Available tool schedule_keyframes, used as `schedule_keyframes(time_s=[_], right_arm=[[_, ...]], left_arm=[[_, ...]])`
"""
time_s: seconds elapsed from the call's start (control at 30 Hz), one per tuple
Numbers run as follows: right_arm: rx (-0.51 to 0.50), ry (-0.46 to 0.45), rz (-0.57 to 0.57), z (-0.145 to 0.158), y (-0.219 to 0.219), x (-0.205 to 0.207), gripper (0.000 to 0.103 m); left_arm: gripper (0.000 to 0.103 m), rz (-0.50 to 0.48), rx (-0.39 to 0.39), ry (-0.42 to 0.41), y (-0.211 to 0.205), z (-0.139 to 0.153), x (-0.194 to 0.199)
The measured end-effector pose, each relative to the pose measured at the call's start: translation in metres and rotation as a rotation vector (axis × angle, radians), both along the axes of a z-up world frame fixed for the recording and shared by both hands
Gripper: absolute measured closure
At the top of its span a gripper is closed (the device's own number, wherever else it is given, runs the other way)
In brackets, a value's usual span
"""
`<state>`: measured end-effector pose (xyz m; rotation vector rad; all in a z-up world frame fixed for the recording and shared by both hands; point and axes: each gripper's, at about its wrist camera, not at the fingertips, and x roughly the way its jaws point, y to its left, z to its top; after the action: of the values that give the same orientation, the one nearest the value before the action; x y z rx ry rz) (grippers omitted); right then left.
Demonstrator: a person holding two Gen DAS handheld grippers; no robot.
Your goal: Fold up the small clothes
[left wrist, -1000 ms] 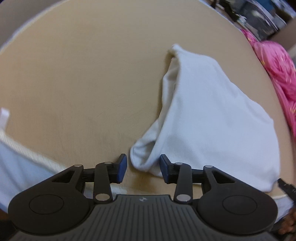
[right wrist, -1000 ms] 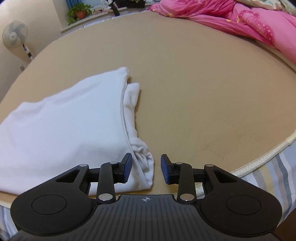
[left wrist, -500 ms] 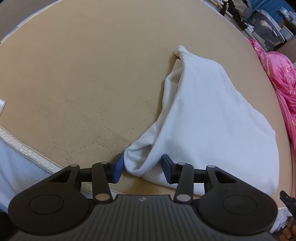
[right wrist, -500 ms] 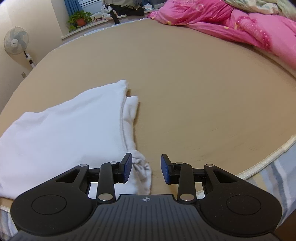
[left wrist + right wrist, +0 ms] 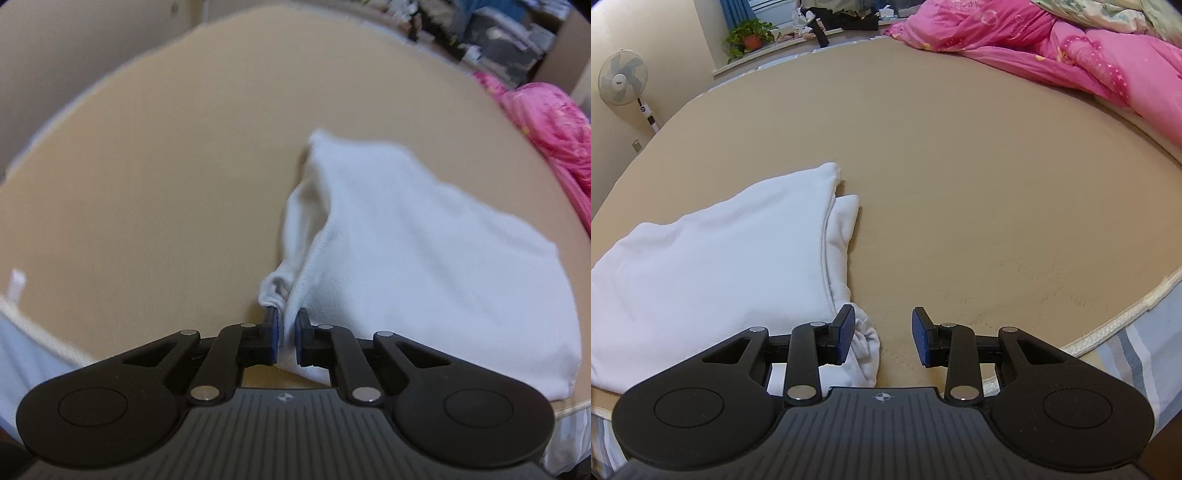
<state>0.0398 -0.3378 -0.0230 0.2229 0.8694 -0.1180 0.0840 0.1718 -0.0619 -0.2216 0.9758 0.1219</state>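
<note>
Left wrist view: the left gripper (image 5: 286, 334) is closing its jaws on the near corner of the white garment (image 5: 424, 251), a fold of cloth pinched between the blue pads. The garment lies on the tan mattress (image 5: 147, 177), toward its right half; wide bare mattress stretches left and ahead. The picture is blurred, so the clutter past the far edge is hard to read. The pink quilt (image 5: 546, 122) is cut off at the right.

Right wrist view: the right gripper (image 5: 883, 339) stands released, its left pad just beside the garment's bunched near corner (image 5: 864, 339); nothing is gripped. Open mattress runs rightward to the piped edge (image 5: 1108, 325). The garment is cut off at the left.
</note>
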Motion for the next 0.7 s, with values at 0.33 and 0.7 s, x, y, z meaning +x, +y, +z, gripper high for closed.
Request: schedule_keyframes(time_s=[0.33,0.7], right_arm=[[-0.001,-0.066,-0.109,0.015,-0.031,-0.002,0.067],[0.084,-0.152,-0.267,0.02,-0.08,-0.013,0.067]], left_arm=[[0.096,-0.372,-0.016,-0.302,-0.21,0.112,0.005],[0.08,-0.748,-0.143,-0.151,-0.35,0.035,-0.01]])
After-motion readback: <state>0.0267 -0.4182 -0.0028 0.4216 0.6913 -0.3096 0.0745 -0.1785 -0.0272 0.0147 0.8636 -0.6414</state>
